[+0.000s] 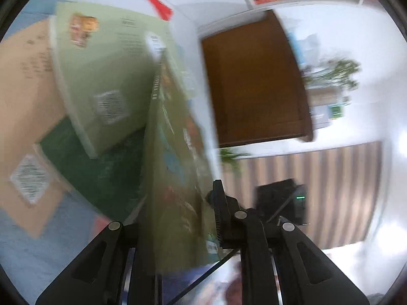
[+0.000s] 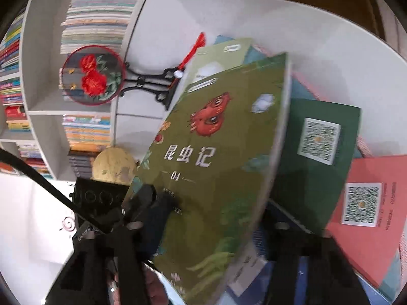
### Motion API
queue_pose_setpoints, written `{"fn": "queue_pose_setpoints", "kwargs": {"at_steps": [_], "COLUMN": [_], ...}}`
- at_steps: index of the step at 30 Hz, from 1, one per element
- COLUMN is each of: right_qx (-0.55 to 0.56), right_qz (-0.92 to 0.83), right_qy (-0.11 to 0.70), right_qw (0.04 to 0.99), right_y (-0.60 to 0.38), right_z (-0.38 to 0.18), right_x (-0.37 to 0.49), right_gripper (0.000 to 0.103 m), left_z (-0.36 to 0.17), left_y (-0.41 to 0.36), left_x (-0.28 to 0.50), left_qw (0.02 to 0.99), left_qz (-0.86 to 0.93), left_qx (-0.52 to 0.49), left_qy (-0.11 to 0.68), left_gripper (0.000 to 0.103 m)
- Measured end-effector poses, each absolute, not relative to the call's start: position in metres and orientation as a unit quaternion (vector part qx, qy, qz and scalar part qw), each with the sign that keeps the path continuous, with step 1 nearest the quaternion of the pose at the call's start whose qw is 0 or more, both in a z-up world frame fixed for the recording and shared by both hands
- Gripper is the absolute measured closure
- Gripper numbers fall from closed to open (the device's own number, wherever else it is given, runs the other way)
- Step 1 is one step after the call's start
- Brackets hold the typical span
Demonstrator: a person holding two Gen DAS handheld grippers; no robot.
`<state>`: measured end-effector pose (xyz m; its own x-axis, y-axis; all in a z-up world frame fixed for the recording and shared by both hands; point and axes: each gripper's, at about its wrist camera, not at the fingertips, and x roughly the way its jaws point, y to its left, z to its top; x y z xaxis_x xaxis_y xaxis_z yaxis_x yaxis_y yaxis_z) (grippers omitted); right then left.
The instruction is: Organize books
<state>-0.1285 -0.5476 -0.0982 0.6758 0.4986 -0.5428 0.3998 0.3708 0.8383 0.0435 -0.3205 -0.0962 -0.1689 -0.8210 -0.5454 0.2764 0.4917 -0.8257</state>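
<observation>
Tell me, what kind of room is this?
Probably a home study or reading room: white shelves packed with stacked books, loose books like the olive-green one on a white table, and a wooden door.

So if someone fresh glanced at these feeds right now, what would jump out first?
First, the olive-green insect book tilted up in mid-frame, gripped at its edge by the left gripper and filling most of the right wrist view. Behind it, the round embroidered fan with red flowers stands on its black stand by the white bookshelf. Under the lifted book lie a dark green book and a coral one.
</observation>
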Motion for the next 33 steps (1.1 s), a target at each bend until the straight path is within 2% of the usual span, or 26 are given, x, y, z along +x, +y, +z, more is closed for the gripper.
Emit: {"fn": "queue_pose_setpoints", "kwargs": {"at_steps": [1, 4, 10, 13, 19, 23, 33], "right_qx": [0.547, 0.487, 0.286, 0.233, 0.206, 0.193, 0.175], "right_qz": [0.024, 0.000, -0.041, -0.029, 0.020, 0.051, 0.136], "right_qy": [0.408, 0.432, 0.474, 0.472, 0.456, 0.450, 0.417], "right_qw": [0.731, 0.759, 0.832, 0.850, 0.865, 0.870, 0.881], "right_y": [-0.546, -0.537, -0.485, -0.467, -0.433, -0.393, -0.271], "right_z": [-0.097, -0.086, -0.050, -0.037, -0.010, 0.007, 0.049], "right_x": [-0.129, -0.127, -0.120, -0.128, -0.140, -0.134, -0.089], "right_gripper": [0.068, 0.075, 0.075, 0.075, 0.075, 0.075, 0.074], "left_z": [-0.096, -0.093, -0.066, -0.044, -0.020, 0.002, 0.042], "left_y": [-0.320, -0.328, -0.328, -0.313, -0.257, -0.230, -0.083], "left_x": [0.042, 0.027, -0.013, -0.034, -0.049, -0.056, -0.022], "left_qw": [0.625, 0.672, 0.725, 0.748, 0.756, 0.785, 0.822], "left_qz": [-0.438, -0.406, -0.397, -0.399, -0.391, -0.368, -0.314], "left_qx": [-0.187, -0.082, 0.010, 0.035, -0.011, 0.010, -0.069], "left_qy": [0.618, 0.614, 0.563, 0.528, 0.524, 0.499, 0.470], "left_gripper": [0.087, 0.086, 0.086, 0.086, 0.085, 0.085, 0.085]}}
